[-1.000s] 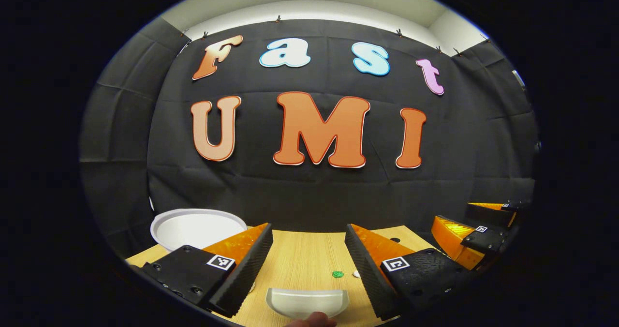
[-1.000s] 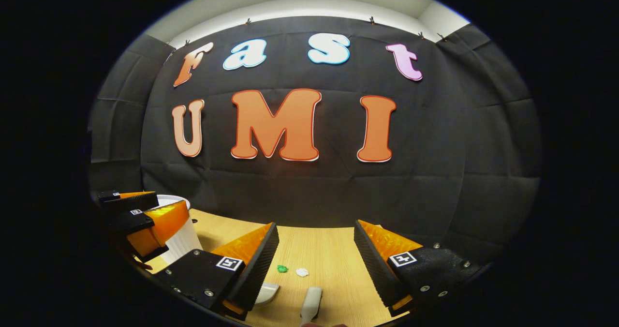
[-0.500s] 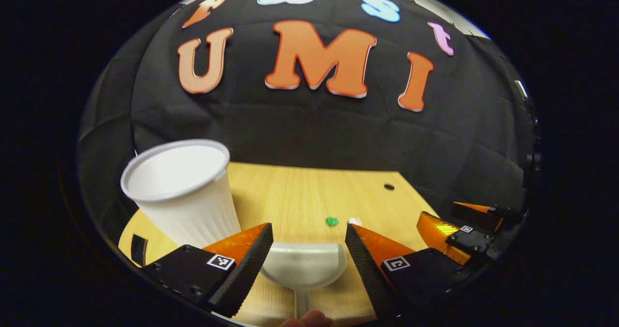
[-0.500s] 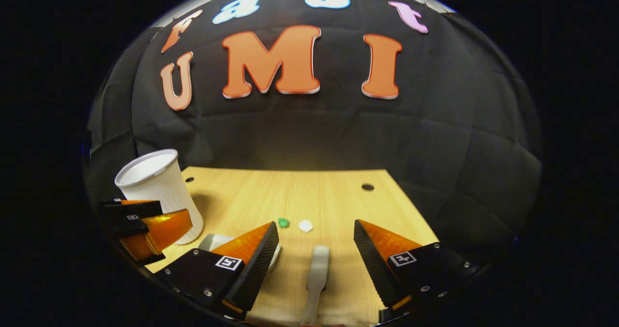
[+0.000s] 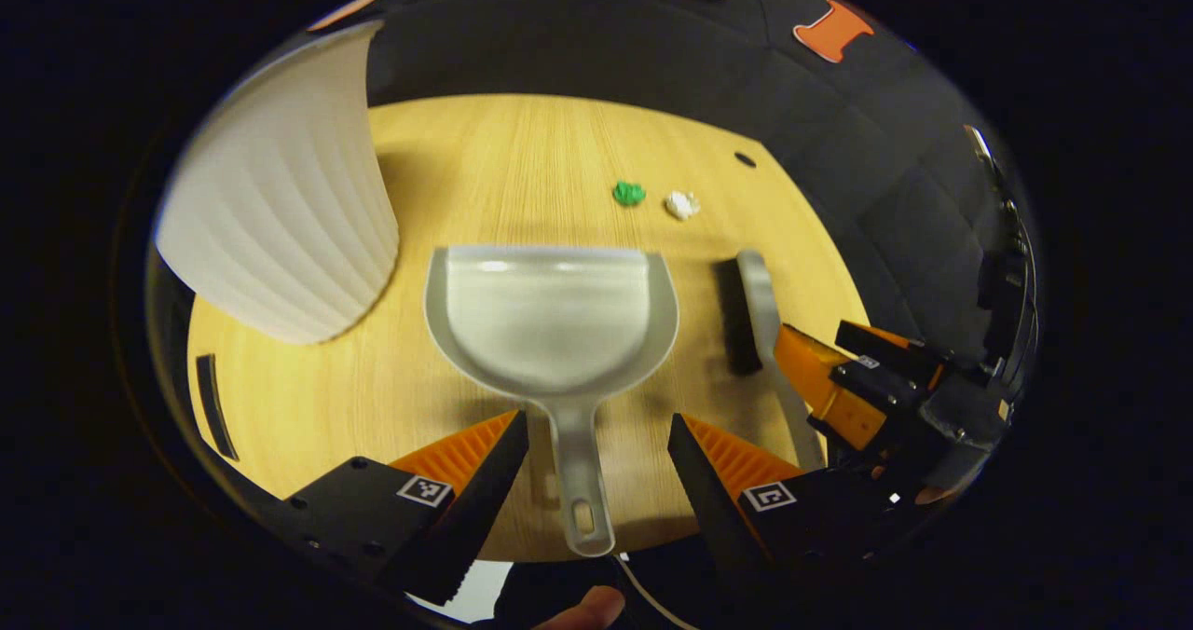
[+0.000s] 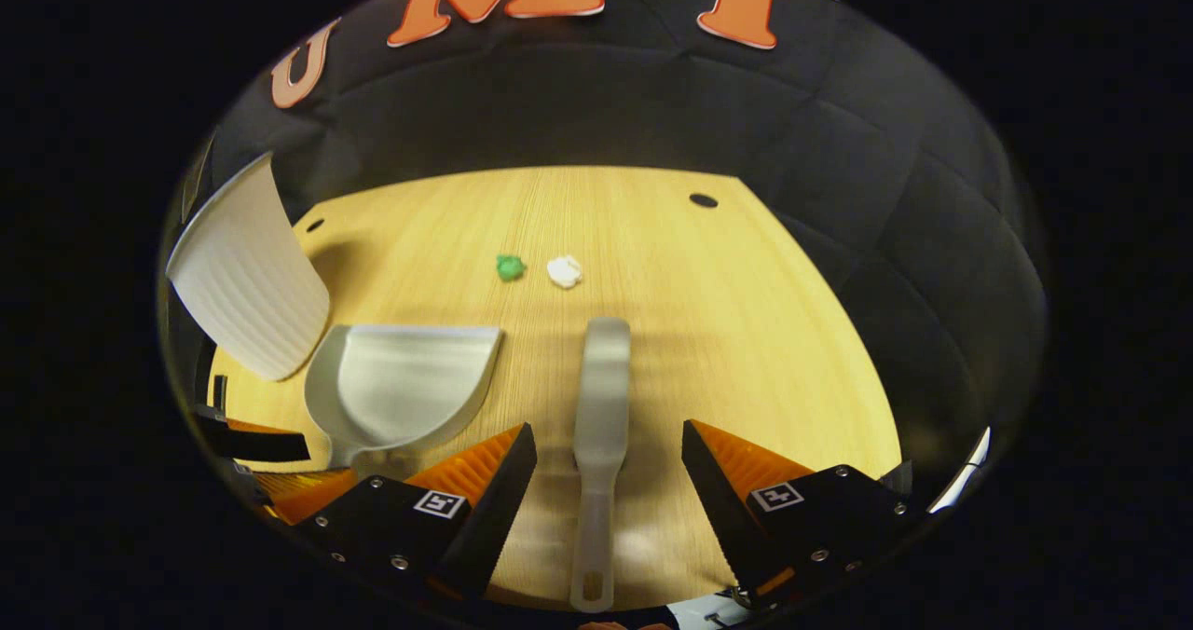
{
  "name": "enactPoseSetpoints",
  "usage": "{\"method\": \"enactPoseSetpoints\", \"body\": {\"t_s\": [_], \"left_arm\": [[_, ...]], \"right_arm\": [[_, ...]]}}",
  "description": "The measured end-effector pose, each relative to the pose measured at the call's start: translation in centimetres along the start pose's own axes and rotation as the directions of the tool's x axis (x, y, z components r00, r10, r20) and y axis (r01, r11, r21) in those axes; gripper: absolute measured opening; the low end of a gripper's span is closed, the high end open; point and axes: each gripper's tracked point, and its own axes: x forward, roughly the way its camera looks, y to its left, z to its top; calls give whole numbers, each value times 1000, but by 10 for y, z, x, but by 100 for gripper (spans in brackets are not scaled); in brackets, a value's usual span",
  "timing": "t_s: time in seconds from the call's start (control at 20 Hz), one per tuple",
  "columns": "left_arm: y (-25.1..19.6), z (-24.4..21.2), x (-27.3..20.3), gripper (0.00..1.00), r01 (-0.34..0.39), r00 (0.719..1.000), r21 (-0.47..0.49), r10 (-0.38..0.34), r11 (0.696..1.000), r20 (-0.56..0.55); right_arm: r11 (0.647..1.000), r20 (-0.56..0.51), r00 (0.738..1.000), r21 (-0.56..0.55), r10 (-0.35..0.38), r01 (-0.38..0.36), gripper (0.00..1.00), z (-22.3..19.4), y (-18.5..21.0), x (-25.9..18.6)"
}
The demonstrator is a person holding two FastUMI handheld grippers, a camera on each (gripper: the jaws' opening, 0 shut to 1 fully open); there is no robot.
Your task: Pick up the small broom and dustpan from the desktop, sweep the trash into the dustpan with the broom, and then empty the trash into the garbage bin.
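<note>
Both tilted down: dustpan (image 5: pixel 550 318) handle between wide left tool (image 5: pixel 592 462), broom (image 6: pixel 601 416) between wide right tool (image 6: pixel 608 472).

Garbage bin (image 5: pixel 280 220) rim cut off; broom (image 6: pixel 601 425) bristles hidden underneath.

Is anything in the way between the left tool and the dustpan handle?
No, nothing visible is. The left tool is open, and the dustpan handle lies on the bare desktop right between its fingers. The white bin and the broom sit off to the sides.

Pale wooden desktop (image 6: pixel 764 332) with small round holes (image 6: pixel 704 200).
</note>
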Motion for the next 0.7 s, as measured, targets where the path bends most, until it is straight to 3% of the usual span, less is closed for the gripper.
{"method": "enactPoseSetpoints", "body": {"t_s": [0.1, 0.2, 0.4, 0.45, 0.55, 0.6, 0.65, 0.7], "left_arm": [[4, 12, -10, 98, -33, 998, -19, 32, 999, -49], [14, 16, 2, 97, -94, 993, -30, 92, 995, -75], [19, 13, 38, 95, -138, 979, -54, 128, 989, -157], [21, 15, 40, 88, -156, 974, -51, 145, 986, -175], [26, 23, 52, 81, -175, 973, -12, 171, 984, -158], [30, 24, 54, 74, -194, 965, 7, 192, 981, -178], [34, 18, 52, 59, -211, 958, 18, 210, 977, -195], [35, 19, 51, 44, -199, 960, 34, 202, 979, -195]], "right_arm": [[999, -48, 999, -32, 26, -27, 95, -5, 3, 15], [996, -77, 996, -77, 45, -51, 95, -3, 4, 29], [985, -144, 988, -150, 63, -85, 95, -9, -1, 56], [982, -151, 987, -168, 59, -84, 95, -9, -5, 61], [979, -184, 981, -183, 58, -92, 87, -12, -6, 69], [979, -196, 979, -183, 52, -89, 78, -14, -6, 72], [979, -204, 978, -187, 46, -85, 71, -15, -7, 75], [980, -209, 977, -183, 34, -74, 48, -14, -10, 75]]}}
